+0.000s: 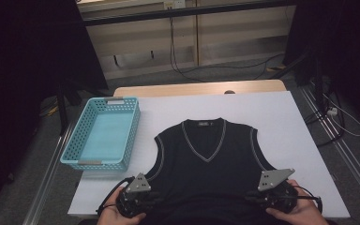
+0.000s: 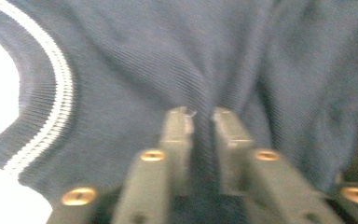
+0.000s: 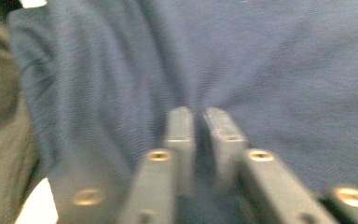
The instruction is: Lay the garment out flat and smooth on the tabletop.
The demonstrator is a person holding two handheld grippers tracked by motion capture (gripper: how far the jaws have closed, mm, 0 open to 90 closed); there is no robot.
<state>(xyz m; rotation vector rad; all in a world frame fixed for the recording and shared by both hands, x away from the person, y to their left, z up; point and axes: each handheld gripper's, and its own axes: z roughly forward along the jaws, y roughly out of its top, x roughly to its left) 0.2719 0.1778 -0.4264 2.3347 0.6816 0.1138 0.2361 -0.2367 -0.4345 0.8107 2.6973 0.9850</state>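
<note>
At the table's near edge, I am pinching the hem of a dark sleeveless vest [image 1: 208, 157] with both tools. My left gripper [image 1: 153, 198], at about seven o'clock from the garment's middle, is clamping a fold of ribbed knit between its nearly closed jaws; its own view shows the cloth [image 2: 205, 70] bunching up between the tips, with the white-striped armhole trim [image 2: 51, 107] curving off at nine o'clock. My right gripper [image 1: 253, 196], at about five o'clock, is likewise squeezing a ridge of fabric [image 3: 261, 60], jaws drawn close on it.

Beyond my hands, the vest is lying flat and face up on the white table [image 1: 281, 122], its V-neck pointing to twelve o'clock, nothing folded yet. Farther off at ten o'clock, a light blue basket [image 1: 84, 131] is sitting with nothing in it, well apart from the garment.

As I judge it, the work is only beginning: the grip on the hem is made, while every fold, and any move to the basket, is left to do.
</note>
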